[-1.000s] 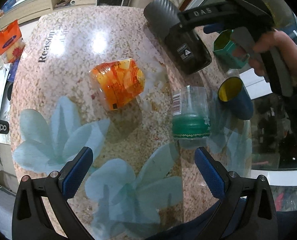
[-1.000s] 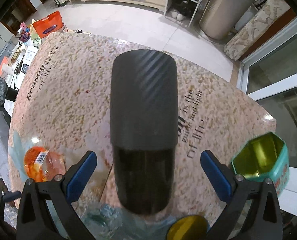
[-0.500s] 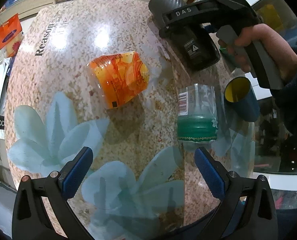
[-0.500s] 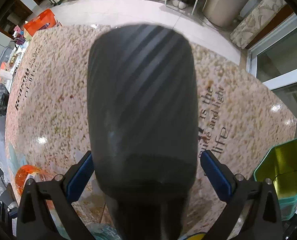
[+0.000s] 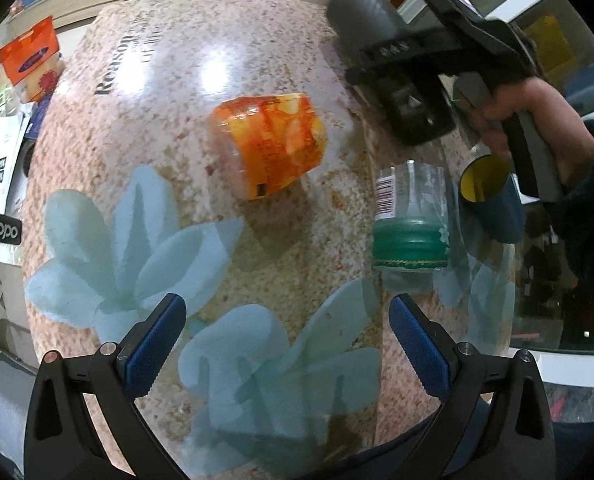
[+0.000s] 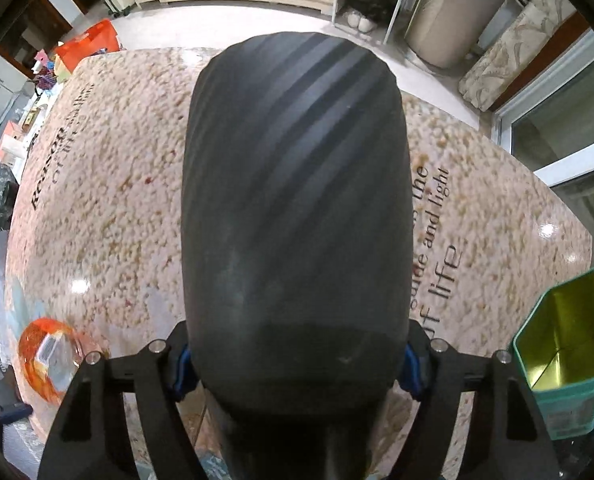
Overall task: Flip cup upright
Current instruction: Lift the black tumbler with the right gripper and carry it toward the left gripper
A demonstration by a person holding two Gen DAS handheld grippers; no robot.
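A tall black cup (image 6: 297, 208) with a carbon-weave pattern lies on its side on the speckled round table (image 6: 109, 200). My right gripper (image 6: 295, 364) is shut on the black cup, its blue pads pressed against both sides near the cup's lower end. In the left wrist view the black cup (image 5: 361, 12) lies at the table's far side under the right gripper. My left gripper (image 5: 287, 344) is open and empty above the table's near edge.
An orange patterned cup (image 5: 273, 144) lies on its side mid-table. A clear glass with a green band (image 5: 411, 220) stands mouth down to its right. A blue cup with a yellow inside (image 5: 493, 204) and a teal hexagonal tin (image 6: 569, 348) stand at the right edge.
My right gripper moved forward over the black cup and closed its fingers on it. My left gripper stayed open and drew back slightly.
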